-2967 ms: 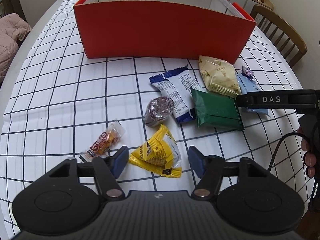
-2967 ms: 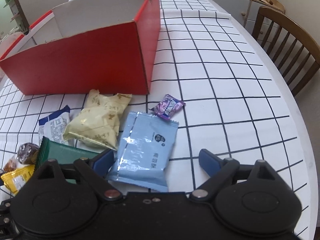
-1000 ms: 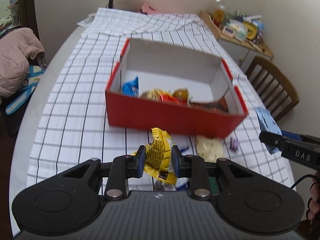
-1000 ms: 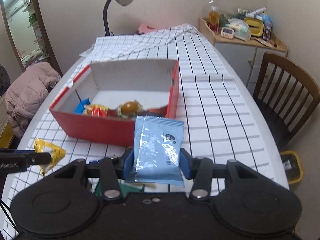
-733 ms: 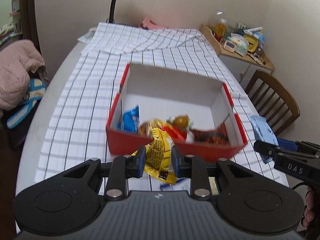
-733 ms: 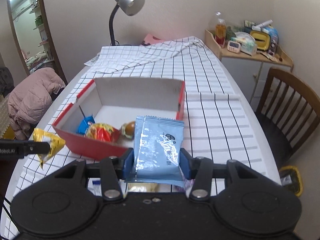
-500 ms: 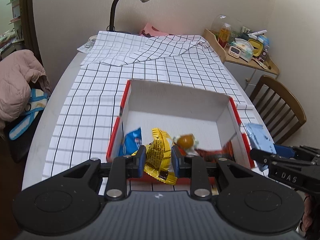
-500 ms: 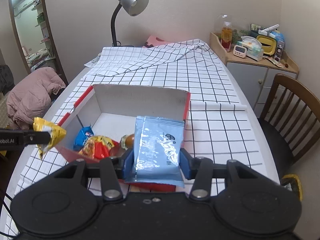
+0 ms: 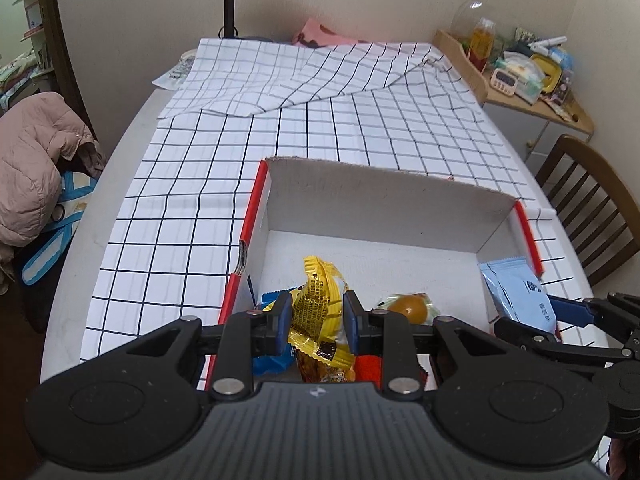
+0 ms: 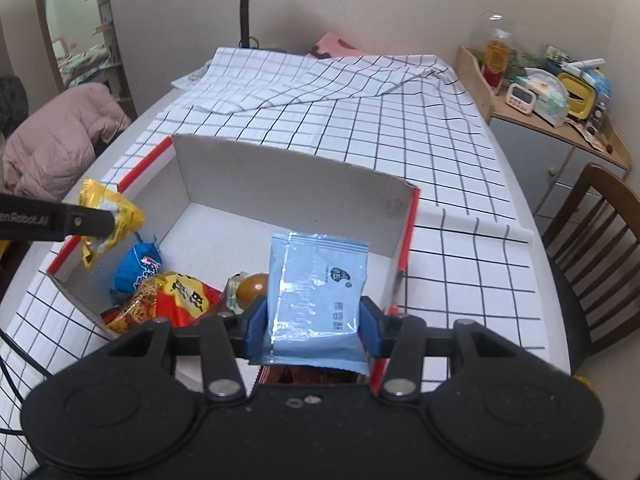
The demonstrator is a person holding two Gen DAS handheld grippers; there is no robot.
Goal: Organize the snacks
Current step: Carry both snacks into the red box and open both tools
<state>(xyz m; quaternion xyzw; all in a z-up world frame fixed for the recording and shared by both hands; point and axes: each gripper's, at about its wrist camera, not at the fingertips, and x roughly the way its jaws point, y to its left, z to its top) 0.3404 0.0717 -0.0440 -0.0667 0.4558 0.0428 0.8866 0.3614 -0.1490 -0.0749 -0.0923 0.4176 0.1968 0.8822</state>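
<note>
The left gripper has its jaws pinching a crinkled yellow foil snack packet; the right gripper clamps a flat pale-blue sachet. Both hang over the red-sided cardboard box on the checked worktop. Released near the right wall, the sachet could catch the rim and slide outside.

Yellow packet: crinkled glossy foil. Light-blue packet: smooth, shiny plastic film. Box: matt cardboard, white inside. Cloth: soft checked fabric. Tongs' pads: matt blue plastic.
</note>
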